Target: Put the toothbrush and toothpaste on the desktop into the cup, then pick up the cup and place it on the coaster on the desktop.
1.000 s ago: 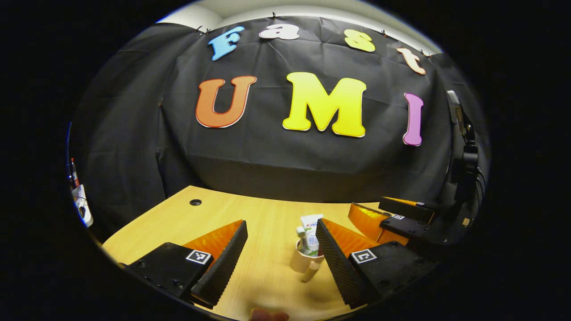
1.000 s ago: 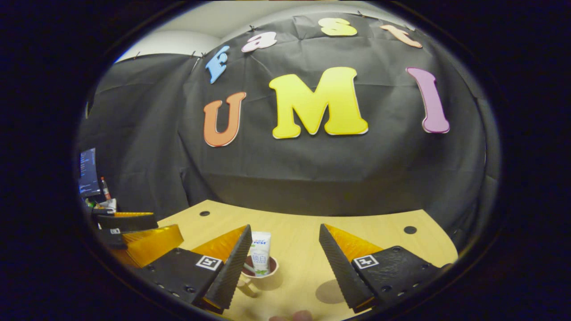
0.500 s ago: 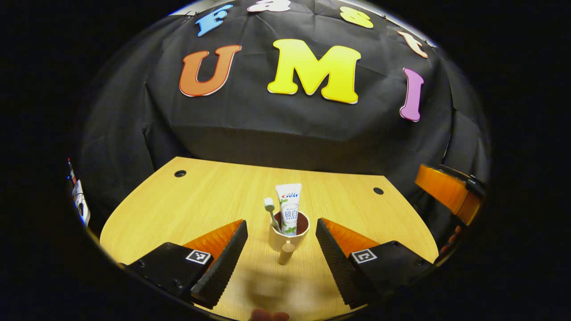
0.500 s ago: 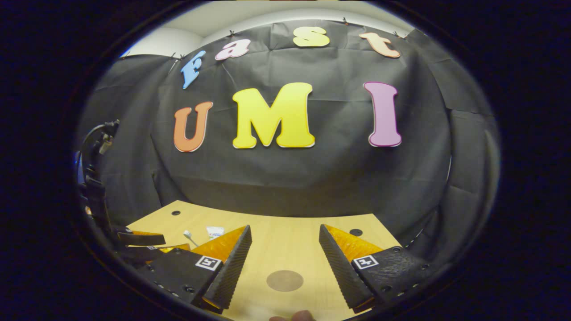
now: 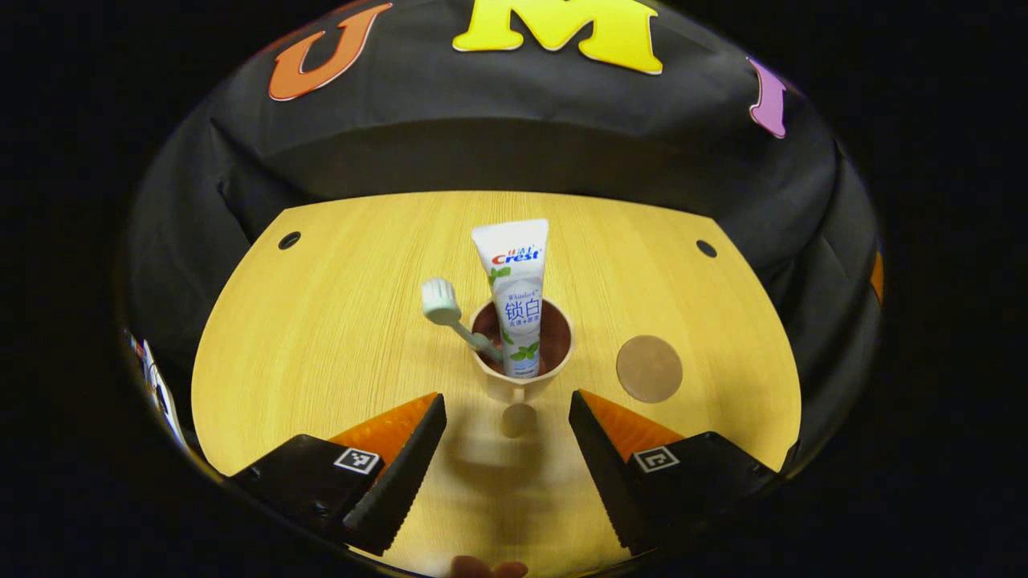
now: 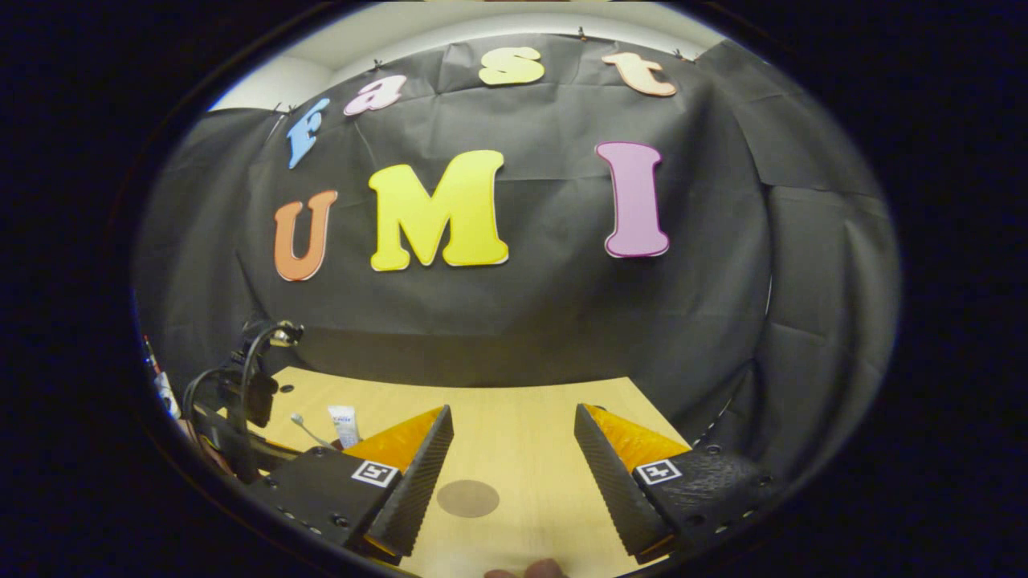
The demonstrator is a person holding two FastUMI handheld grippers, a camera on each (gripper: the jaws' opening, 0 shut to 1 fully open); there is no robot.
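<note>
At the centre of the left gripper view, the cup [image 5: 522, 353] stands on the tabletop [image 5: 337, 321] holding the toothbrush [image 5: 450, 313] and toothpaste [image 5: 516, 289]; the coaster [image 5: 649, 368] lies to its right. Both grippers' jaws stand apart, left gripper [image 5: 506, 449] and right gripper [image 6: 514, 466].

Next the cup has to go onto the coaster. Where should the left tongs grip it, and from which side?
Probably by the wall below the rim, from the near side. The cup stands upright between the open left tongs; the toothbrush and toothpaste stick out above, and its handle faces the camera.
</note>
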